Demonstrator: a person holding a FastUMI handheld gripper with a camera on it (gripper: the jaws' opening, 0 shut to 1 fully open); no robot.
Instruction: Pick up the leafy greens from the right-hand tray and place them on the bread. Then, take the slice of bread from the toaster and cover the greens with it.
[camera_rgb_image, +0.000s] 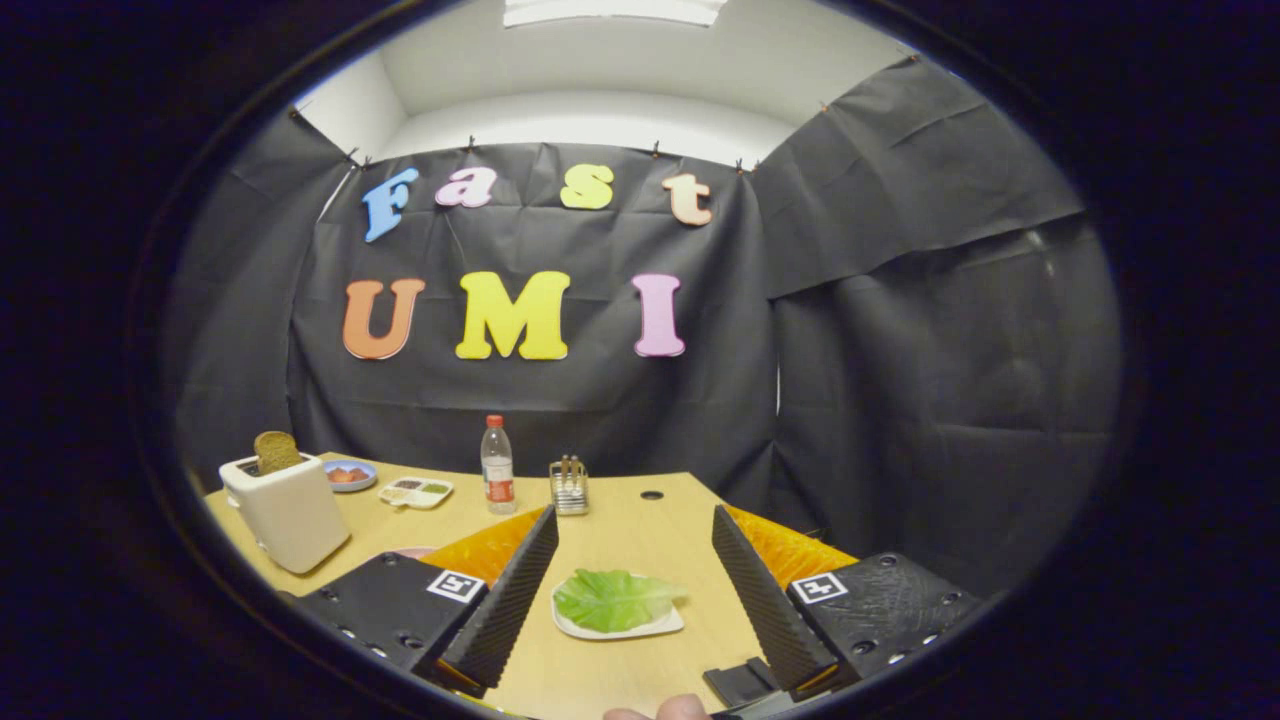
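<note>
- I see the crinkled, pale green leafy greens (615, 598) lying flat on a small white tray (670, 622), between my 2 ribbed black fingers (510, 590).
- My claw (640, 585) stands wide, holding nothing.
- A brown bread slice (277, 451) sticks up from the boxy white toaster (290, 510) on the smooth wooden counter (620, 520).
</note>
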